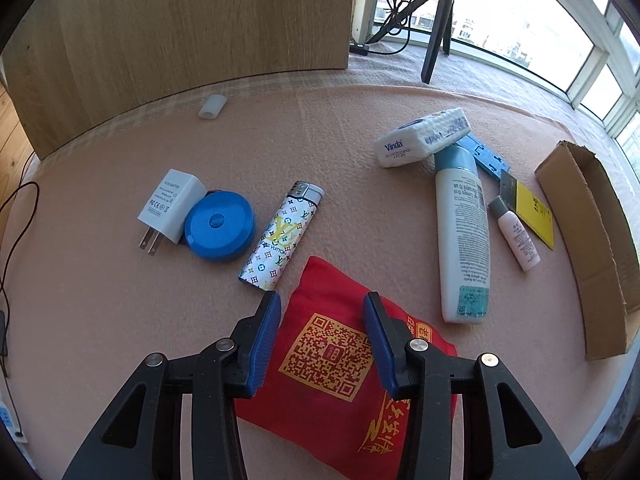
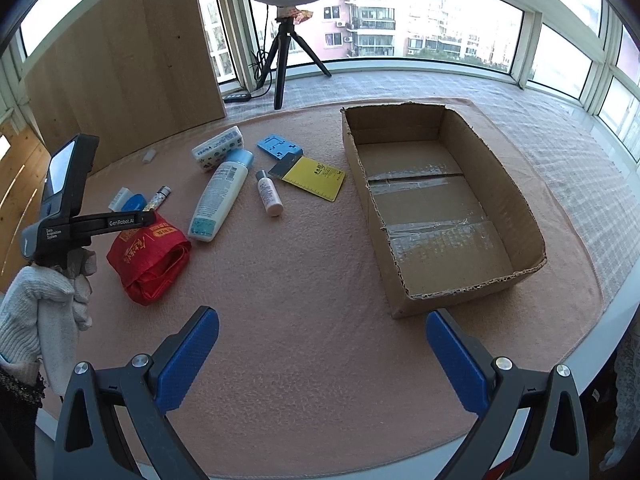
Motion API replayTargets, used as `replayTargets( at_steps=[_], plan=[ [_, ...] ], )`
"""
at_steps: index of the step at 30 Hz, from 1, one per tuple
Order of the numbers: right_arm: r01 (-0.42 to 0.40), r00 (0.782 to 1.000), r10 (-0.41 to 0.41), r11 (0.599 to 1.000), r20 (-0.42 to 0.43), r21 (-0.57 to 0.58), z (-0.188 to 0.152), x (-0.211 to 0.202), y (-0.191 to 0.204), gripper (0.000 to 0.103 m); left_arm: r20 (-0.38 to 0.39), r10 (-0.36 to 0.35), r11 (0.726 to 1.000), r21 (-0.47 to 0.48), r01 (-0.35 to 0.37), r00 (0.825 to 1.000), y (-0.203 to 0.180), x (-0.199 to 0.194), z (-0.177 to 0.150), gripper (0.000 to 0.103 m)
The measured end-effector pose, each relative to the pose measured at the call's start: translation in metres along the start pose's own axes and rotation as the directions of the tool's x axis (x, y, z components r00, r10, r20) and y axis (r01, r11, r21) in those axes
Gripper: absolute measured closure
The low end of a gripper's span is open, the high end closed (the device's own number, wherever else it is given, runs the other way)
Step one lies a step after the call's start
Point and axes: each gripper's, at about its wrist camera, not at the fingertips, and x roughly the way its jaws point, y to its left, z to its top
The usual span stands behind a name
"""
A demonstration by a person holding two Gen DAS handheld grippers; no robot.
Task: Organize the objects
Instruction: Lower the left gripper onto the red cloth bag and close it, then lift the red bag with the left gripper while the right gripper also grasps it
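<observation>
2 tools worked: the left tool [image 1: 320,308], half-closed, straddled the red pouch [image 1: 332,360] to lift it, while the right tool [image 2: 322,344] hung wide and empty beside the box [image 2: 532,220].

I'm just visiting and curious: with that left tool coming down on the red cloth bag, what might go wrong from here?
1. The red bag is soft and crumpled; the left gripper straddles only part of it, so its jaws may pinch a fold and the bag could sag or slip out.
2. The lighter lies right by the left blue pad, so it may get nudged.
3. The box sits across the mat, past the big bottle; a dangling bag could drag over it.
</observation>
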Motion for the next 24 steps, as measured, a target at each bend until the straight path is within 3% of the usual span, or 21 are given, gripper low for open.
replayTargets(
  at_steps=[11,17,19,21,24],
  plan=[
    [-0.033,0.999,0.033,0.999,-0.002,-0.034,0.003,0.007,0.015,0.001,0.011,-0.086,0.996,0.039,0.085,0.996,-0.014,-0.019,-0.053,0.056],
    [-0.075,0.997,0.075,0.995,0.003,-0.065,0.007,0.012,0.025,0.001,0.035,-0.057,0.995,0.082,0.054,0.998,-0.026,-0.037,-0.064,0.056],
    [-0.120,0.992,0.122,0.988,0.011,-0.101,0.014,0.014,0.031,0.001,0.048,-0.050,0.996,0.075,0.046,0.998,-0.023,-0.048,-0.064,0.054],
    [-0.139,0.989,0.144,0.982,0.024,-0.131,0.019,0.016,0.036,0.001,0.067,-0.042,0.998,0.051,0.038,0.997,-0.016,-0.061,-0.068,0.040],
    [-0.169,0.985,0.175,0.970,0.016,-0.177,0.025,0.020,0.044,0.001,0.079,-0.044,0.999,-0.010,0.044,0.996,0.000,-0.077,-0.082,0.032]
  ],
)
